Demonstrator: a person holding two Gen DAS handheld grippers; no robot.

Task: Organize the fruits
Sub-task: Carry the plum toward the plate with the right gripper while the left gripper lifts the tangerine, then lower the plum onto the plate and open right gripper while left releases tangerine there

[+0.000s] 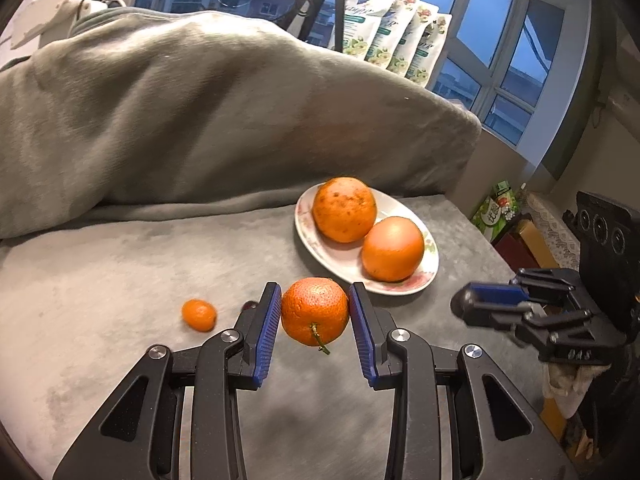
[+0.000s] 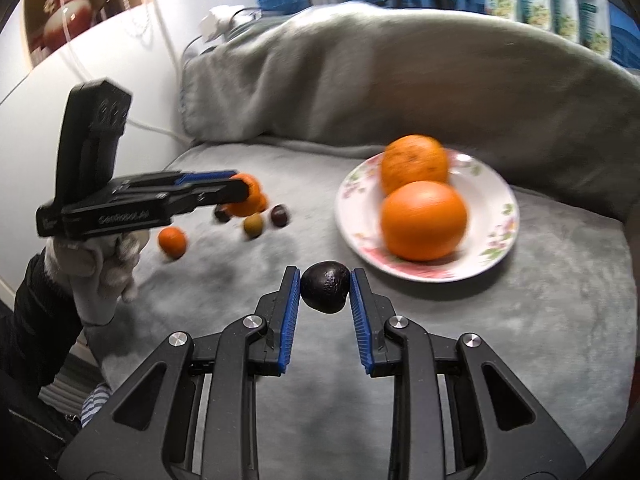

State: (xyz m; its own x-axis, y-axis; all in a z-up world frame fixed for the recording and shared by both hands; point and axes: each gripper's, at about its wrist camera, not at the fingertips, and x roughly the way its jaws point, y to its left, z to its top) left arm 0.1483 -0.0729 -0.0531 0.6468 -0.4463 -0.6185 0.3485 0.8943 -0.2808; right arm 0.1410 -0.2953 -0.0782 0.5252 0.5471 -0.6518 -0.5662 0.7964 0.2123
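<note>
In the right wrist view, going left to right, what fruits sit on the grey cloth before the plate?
Small orange → dark fruit → greenish fruit → dark fruit → then the plate.

In the right wrist view, the oranges [image 2: 424, 226] are blurred, and a tangerine [image 2: 250, 200] is half hidden behind the left tool [image 2: 240, 190].

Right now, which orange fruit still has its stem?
The mandarin held in the left gripper; a green stem hangs from it, the others show none.
</note>
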